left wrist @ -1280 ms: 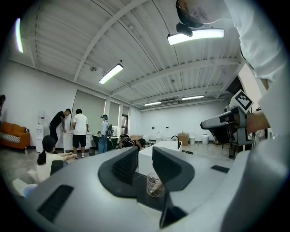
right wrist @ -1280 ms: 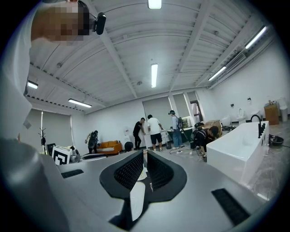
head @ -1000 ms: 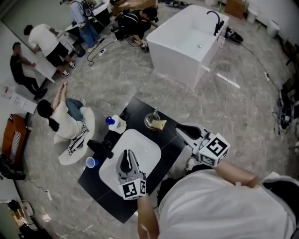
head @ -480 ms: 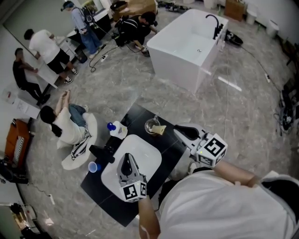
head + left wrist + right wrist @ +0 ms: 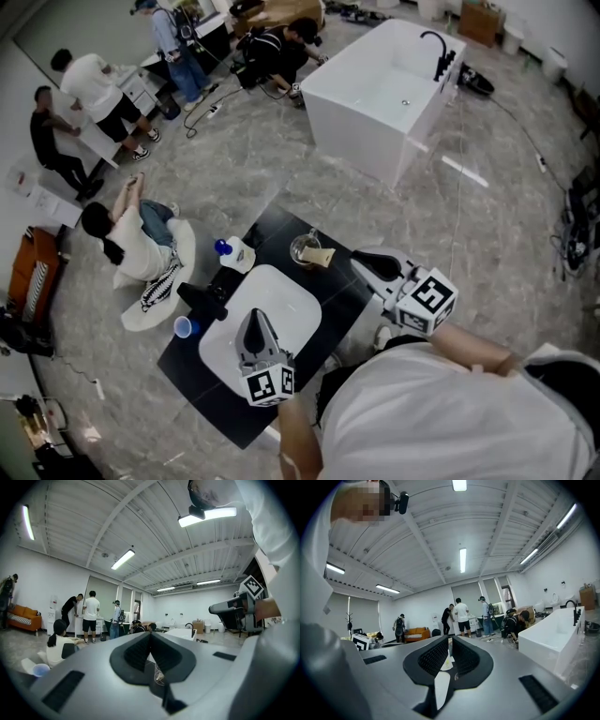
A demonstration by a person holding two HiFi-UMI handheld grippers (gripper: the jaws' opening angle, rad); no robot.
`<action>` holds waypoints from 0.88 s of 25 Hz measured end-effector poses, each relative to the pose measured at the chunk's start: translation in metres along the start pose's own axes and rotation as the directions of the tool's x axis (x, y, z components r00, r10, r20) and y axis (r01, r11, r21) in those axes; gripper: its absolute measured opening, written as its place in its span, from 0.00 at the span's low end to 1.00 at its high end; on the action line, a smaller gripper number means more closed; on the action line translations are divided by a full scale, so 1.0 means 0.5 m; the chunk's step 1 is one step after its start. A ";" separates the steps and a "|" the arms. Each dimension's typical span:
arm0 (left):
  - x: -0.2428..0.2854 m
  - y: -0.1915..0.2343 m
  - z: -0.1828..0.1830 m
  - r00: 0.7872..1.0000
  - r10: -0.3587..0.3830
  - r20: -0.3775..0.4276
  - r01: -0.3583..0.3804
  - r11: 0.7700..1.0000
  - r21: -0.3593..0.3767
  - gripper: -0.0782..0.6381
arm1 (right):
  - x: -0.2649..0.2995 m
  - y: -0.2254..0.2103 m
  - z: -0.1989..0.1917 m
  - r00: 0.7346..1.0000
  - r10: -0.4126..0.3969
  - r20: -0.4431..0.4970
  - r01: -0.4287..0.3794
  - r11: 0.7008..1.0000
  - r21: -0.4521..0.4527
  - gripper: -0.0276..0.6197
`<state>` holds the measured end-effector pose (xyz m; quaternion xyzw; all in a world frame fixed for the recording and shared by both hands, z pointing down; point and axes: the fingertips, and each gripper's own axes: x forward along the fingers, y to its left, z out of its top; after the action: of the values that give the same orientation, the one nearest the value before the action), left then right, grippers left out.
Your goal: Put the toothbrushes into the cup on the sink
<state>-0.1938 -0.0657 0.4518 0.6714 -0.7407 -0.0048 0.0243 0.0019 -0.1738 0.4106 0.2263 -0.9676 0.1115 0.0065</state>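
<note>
The head view shows one white sink set in a black counter, with two cups on the counter. A glass cup holding something pale stands at the far edge, and a blue cup stands at the left. One blue-capped bottle stands between them. The left gripper hangs over the basin, and the right gripper is past the counter's right edge. Five people and one bathtub are behind.

In the left gripper view, the left gripper has its fingers pressed together with nothing between them.

In the right gripper view, the right gripper has its fingers clamped on what looks like one pale toothbrush.
</note>
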 end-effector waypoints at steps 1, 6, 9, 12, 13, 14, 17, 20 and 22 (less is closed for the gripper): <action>-0.004 0.000 0.002 1.000 0.004 0.000 -0.004 1.000 0.001 0.11 | 0.000 0.002 -0.002 1.000 0.005 -0.004 -0.005 1.000 0.002 0.12; -0.028 -0.001 0.008 1.000 0.020 -0.014 -0.020 1.000 0.004 0.11 | -0.001 0.015 -0.011 1.000 0.025 -0.016 -0.025 0.999 0.021 0.12; -0.034 0.001 0.009 1.000 0.017 -0.025 -0.016 1.000 0.018 0.11 | 0.009 0.011 -0.017 1.000 0.021 -0.006 -0.021 0.999 0.032 0.12; -0.043 0.010 0.006 0.999 0.017 -0.037 -0.016 1.000 0.024 0.11 | 0.016 0.014 -0.024 1.000 0.014 0.000 -0.014 0.999 0.043 0.12; -0.046 0.012 0.004 0.999 0.016 -0.039 -0.015 1.000 0.023 0.11 | 0.016 0.017 -0.026 1.000 0.012 0.000 -0.012 0.999 0.044 0.12; -0.048 0.014 0.003 0.999 0.013 -0.040 -0.013 1.000 0.022 0.11 | 0.016 0.020 -0.028 1.000 0.011 0.000 -0.011 0.999 0.044 0.12; -0.048 0.017 0.004 0.999 0.003 -0.036 -0.002 1.000 0.023 0.11 | 0.017 0.027 -0.030 1.000 0.010 0.003 -0.010 0.999 0.039 0.12; -0.049 0.017 -0.003 0.999 -0.015 -0.036 0.015 1.000 0.018 0.11 | 0.014 0.033 -0.036 1.000 -0.003 0.000 0.003 1.000 0.025 0.12; -0.047 0.015 -0.010 0.999 -0.031 -0.036 0.031 0.999 0.010 0.11 | 0.010 0.032 -0.039 1.000 -0.021 -0.001 0.021 1.000 0.023 0.12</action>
<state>-0.1987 -0.0415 0.4562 0.6828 -0.7297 0.0110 0.0341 -0.0104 -0.1577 0.4266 0.2363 -0.9639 0.1227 0.0053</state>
